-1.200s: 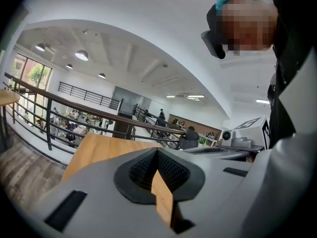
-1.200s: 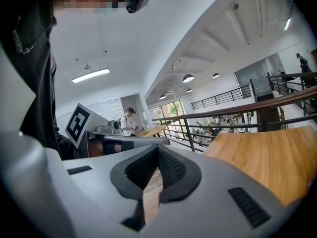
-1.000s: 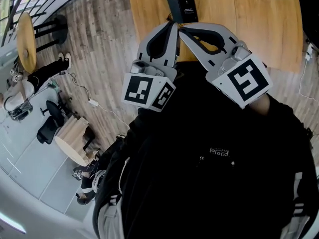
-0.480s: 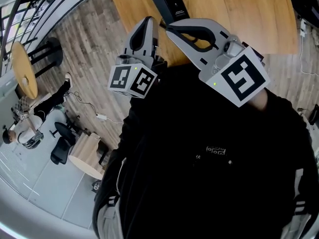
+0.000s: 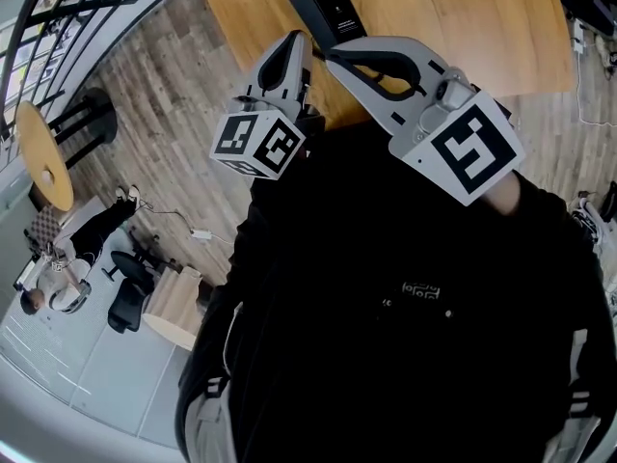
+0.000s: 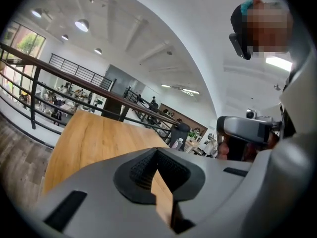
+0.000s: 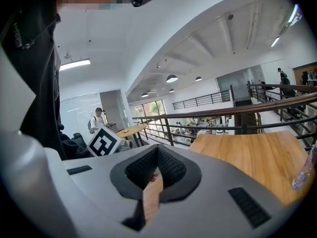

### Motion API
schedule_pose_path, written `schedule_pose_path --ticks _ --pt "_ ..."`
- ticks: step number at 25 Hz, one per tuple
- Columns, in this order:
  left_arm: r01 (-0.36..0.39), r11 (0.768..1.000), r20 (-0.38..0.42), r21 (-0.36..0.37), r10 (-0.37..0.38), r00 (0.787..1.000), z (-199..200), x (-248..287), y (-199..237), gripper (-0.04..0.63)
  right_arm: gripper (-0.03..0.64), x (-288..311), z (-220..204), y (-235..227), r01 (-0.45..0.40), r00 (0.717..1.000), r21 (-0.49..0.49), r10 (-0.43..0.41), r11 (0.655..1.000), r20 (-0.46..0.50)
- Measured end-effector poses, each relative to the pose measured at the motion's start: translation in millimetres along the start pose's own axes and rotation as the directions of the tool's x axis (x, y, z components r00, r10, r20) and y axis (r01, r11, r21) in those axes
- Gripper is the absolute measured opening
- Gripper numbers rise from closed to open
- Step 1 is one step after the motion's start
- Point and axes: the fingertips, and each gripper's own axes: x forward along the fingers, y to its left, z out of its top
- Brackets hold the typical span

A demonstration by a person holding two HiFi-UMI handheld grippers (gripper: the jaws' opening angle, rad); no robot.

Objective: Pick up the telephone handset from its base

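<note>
1. Left gripper [image 5: 297,39]: held close to the person's chest, over the near edge of the table, with its marker cube toward the wearer. In the left gripper view [image 6: 157,152] the two tips meet with no gap. Only the wood of the table shows through the hollow behind the tips. It holds nothing.
2. Right gripper [image 5: 333,54]: just beside the left one, with the tips of the two grippers near each other. In the right gripper view [image 7: 157,150] the jaws are pressed together at the tip. It holds nothing.
3. Black rectangular unit [image 5: 333,13]: the one dark item on the table in the head view. It is flat with a small patch of pale print. It lies near the table's near edge, just beyond the tips of both grippers and touching neither. At this size the handset cannot be told apart from its base.
4. Table [image 5: 463,17]: light wood top. It also shows ahead of the jaws in both gripper views.
5. Clear bottle [image 7: 303,170]: the only container visible. It stands upright on the table at the right edge of the right gripper view, well apart from the jaws. Its contents cannot be made out.
6. Round side table [image 5: 43,152]: stands on the wooden floor at the left of the head view, well apart from the work table.
</note>
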Motion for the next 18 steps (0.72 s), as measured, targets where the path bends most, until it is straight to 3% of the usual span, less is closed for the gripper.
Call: schedule_pose_path --ticks 18 --pt "0.013 0.998 -0.153 -0.060 -0.022 0.988 -48 46 51 0.006 0.018 1 -16 -37 0.084 0.996 0.079 -0.081 0.993 -0.044"
